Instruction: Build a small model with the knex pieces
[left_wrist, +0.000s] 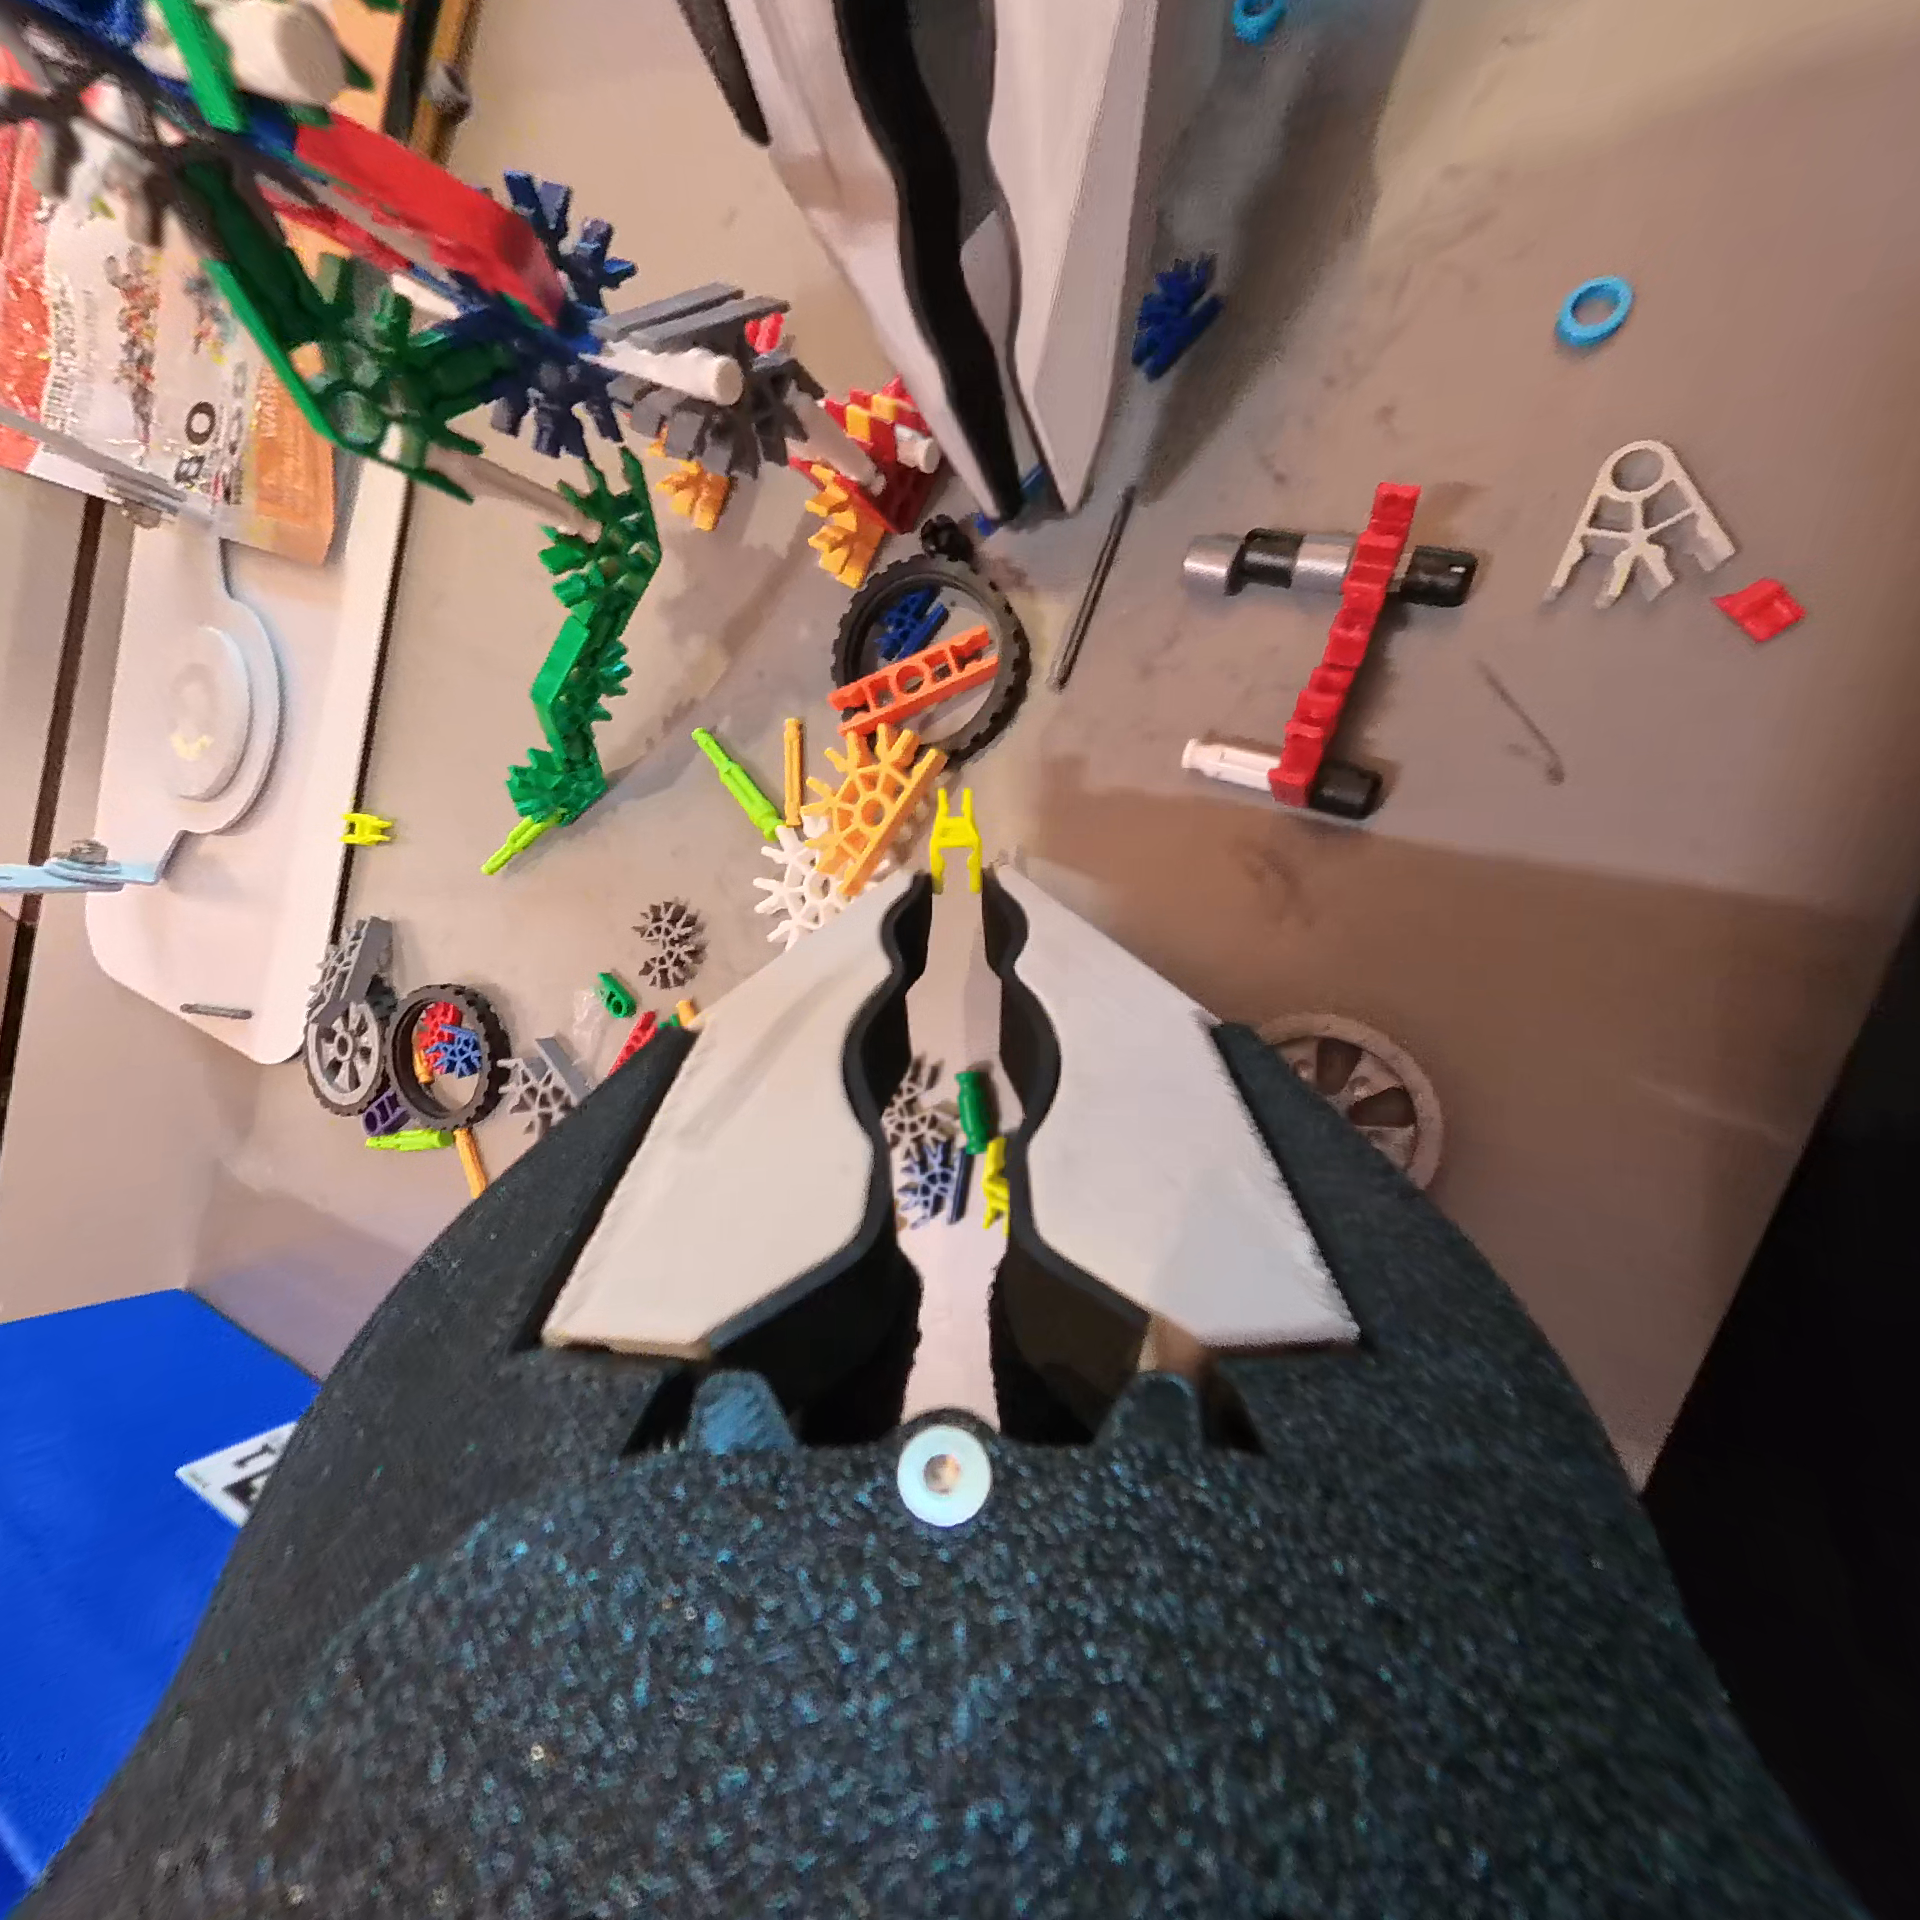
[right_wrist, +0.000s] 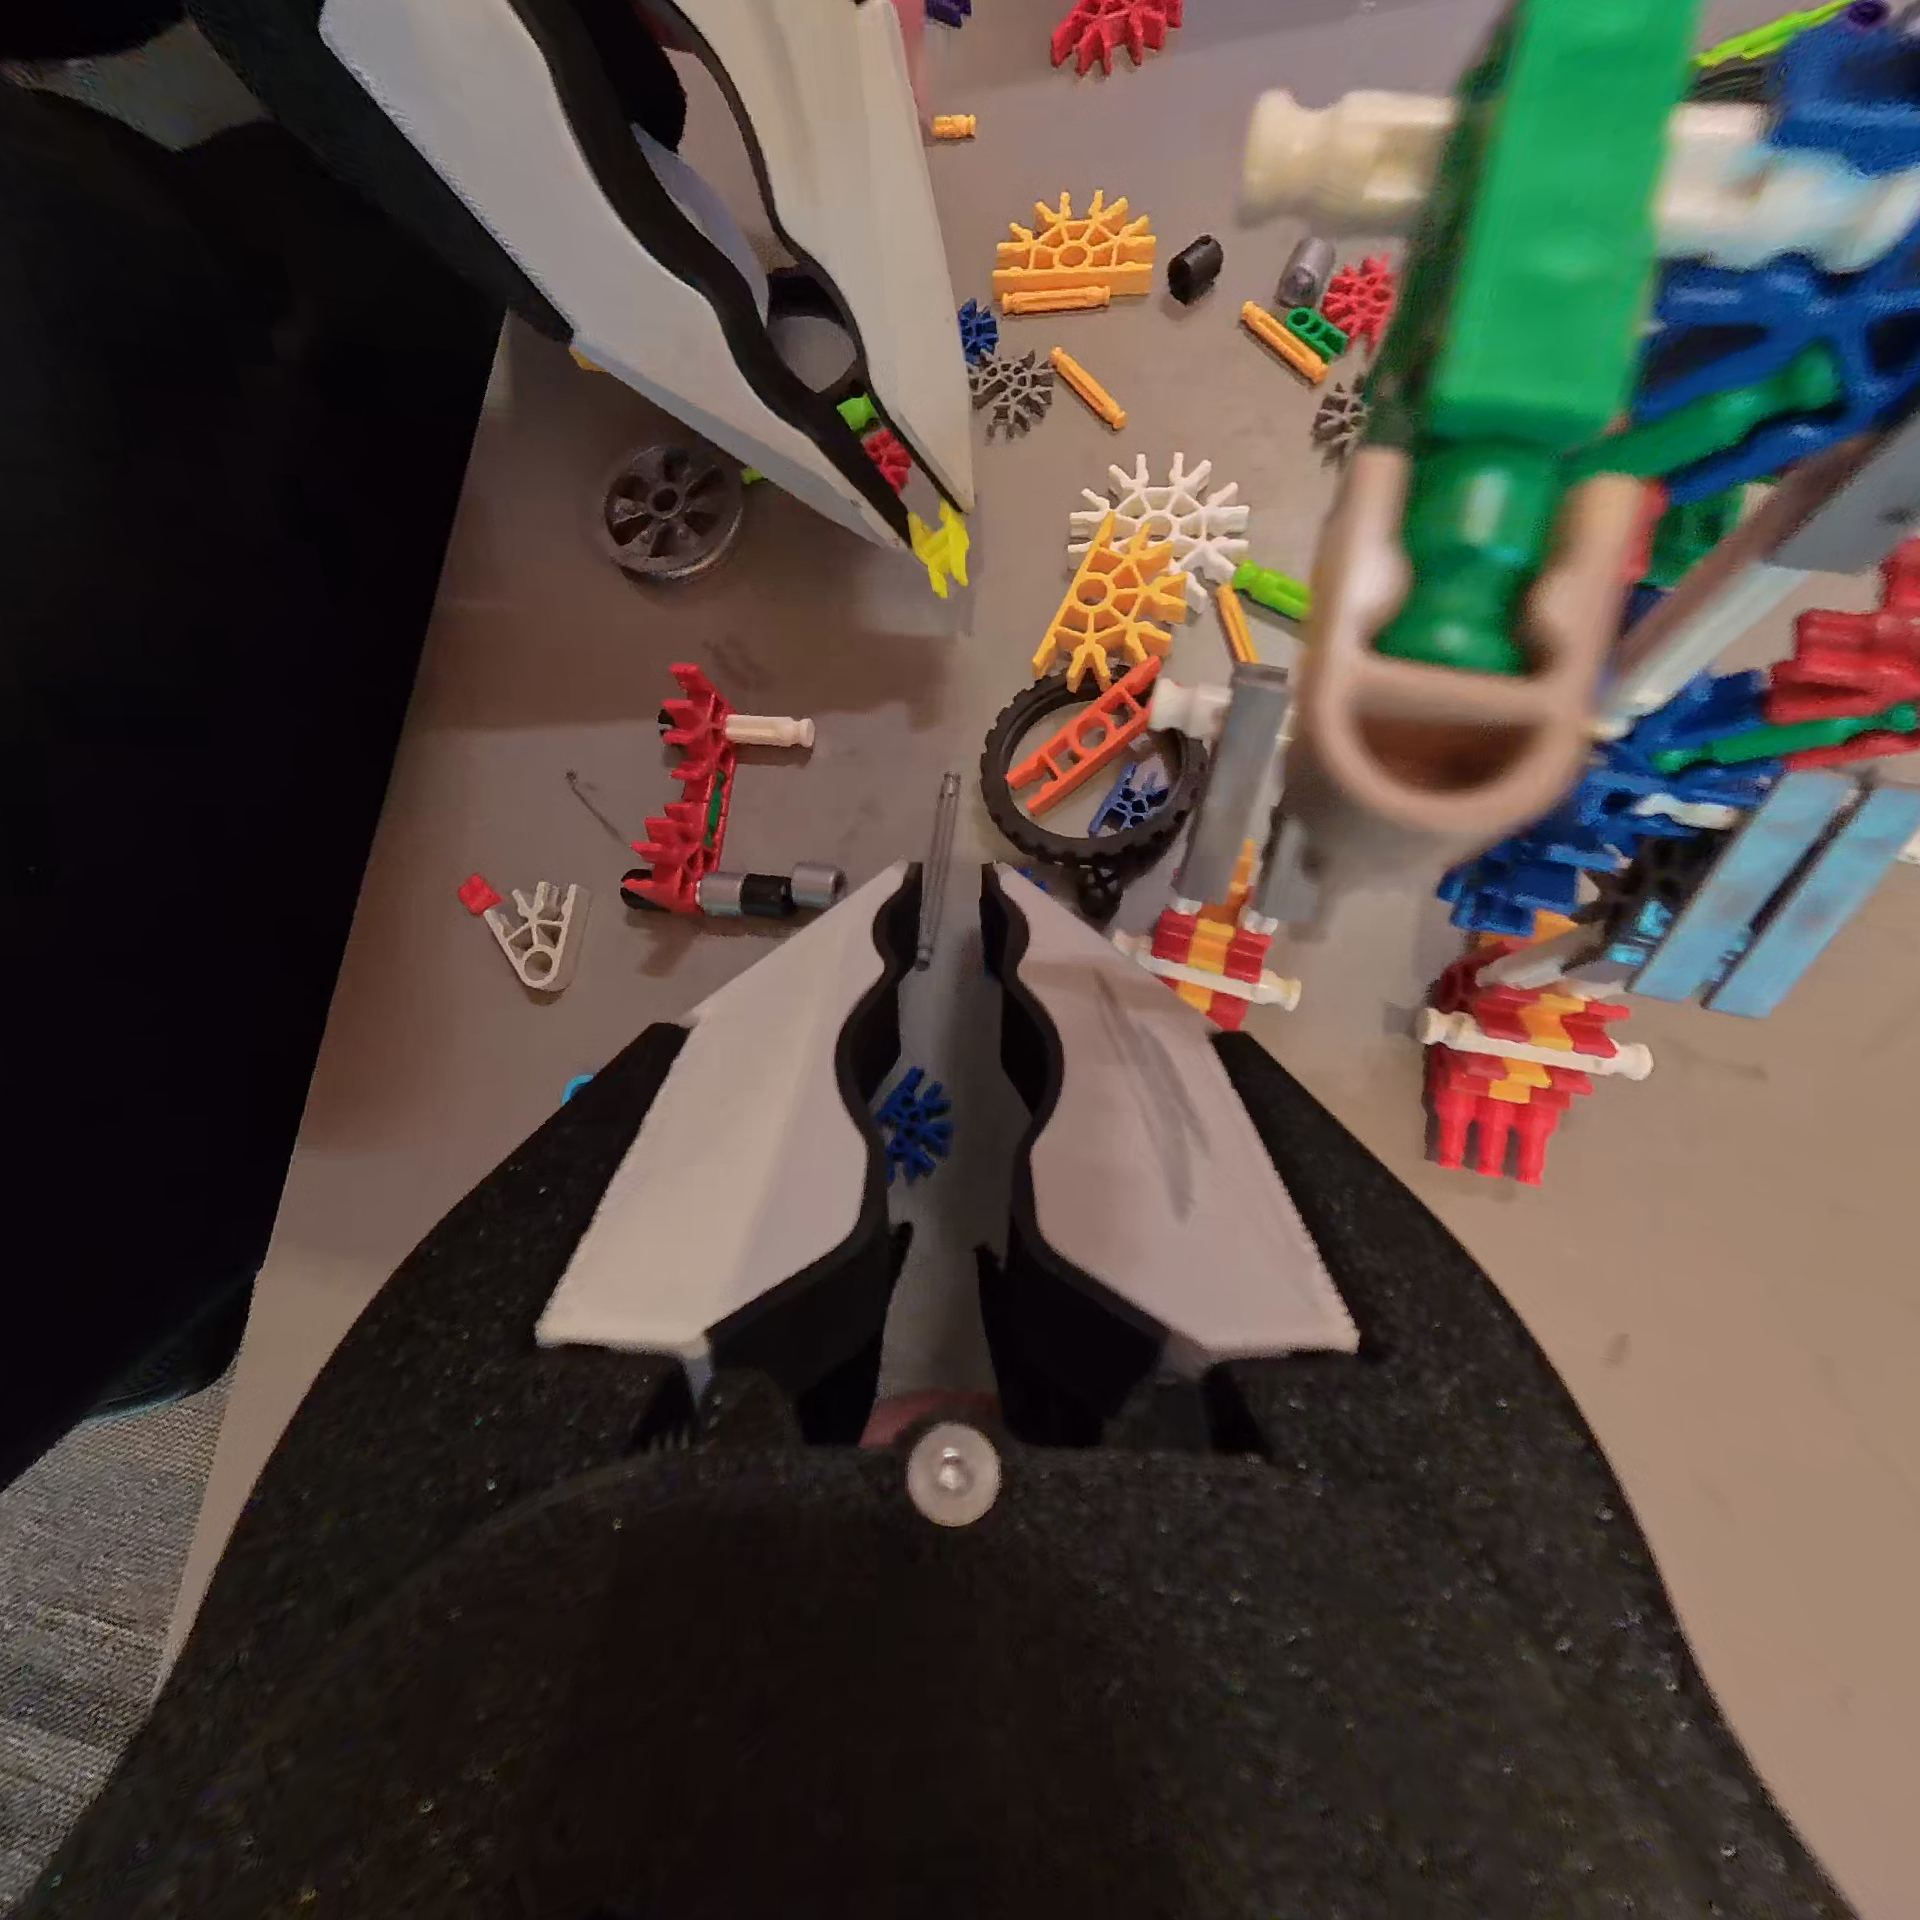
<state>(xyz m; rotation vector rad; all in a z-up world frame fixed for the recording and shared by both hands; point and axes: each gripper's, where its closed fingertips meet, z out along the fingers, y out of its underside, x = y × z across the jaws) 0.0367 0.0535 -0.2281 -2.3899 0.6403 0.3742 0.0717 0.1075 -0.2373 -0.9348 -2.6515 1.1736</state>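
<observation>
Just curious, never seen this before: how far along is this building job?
Done: a big multicoloured model stands assembled. In hand: the left gripper pinches a yellow connector; the right gripper hovers over a thin grey rod. Left: many loose pieces lie scattered.

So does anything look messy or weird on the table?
Yes. Loose building pieces lie scattered across the grey table rather than sorted. An orange ladder-shaped piece sits crooked inside a black tyre ring, and a yellow fan connector leans on a white snowflake connector. The left tongs pinch a small yellow clip.
</observation>
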